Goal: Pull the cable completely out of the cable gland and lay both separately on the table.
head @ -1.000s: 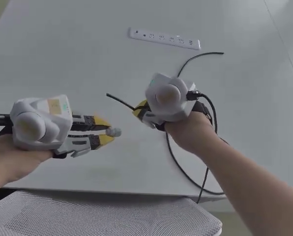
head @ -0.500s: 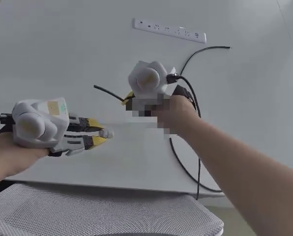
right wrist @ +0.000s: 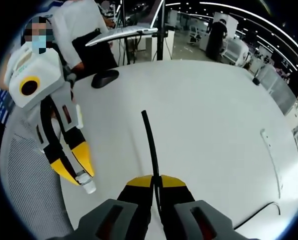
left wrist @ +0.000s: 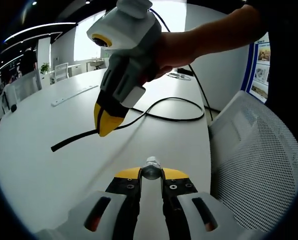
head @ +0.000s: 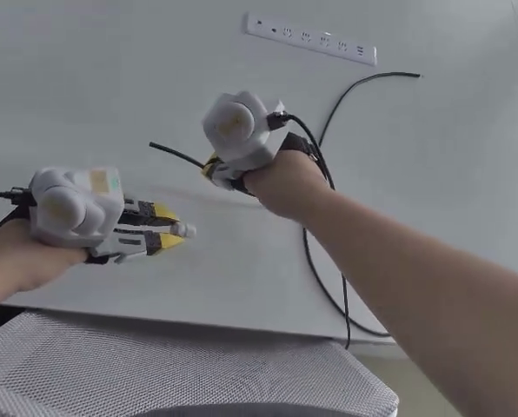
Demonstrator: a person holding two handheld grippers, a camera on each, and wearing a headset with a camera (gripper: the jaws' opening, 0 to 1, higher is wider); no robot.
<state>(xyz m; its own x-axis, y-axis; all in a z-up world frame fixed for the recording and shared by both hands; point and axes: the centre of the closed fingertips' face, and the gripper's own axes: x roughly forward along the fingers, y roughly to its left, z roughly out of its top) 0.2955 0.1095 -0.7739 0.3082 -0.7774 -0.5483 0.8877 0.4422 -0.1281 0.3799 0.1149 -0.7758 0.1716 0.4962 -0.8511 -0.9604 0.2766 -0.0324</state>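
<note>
— Where's the cable gland (left wrist: pixel 151 169)?
— Pinched in our left gripper's (head: pixel 176 233) fingers, far from the power strip (head: pixel 311 39), half hidden.
— The cable (head: pixel 172 154)?
— Clamped in our right gripper's (head: pixel 211 171) fingers, nearer; it vanishes behind our hand (head: pixel 281 182).

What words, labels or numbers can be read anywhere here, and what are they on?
Nothing here can be read as text.
Sticker on the left gripper: too blurred to read.
Wall poster in the left gripper view: print too small to read.
Power strip on the table: no legible marking.
</note>
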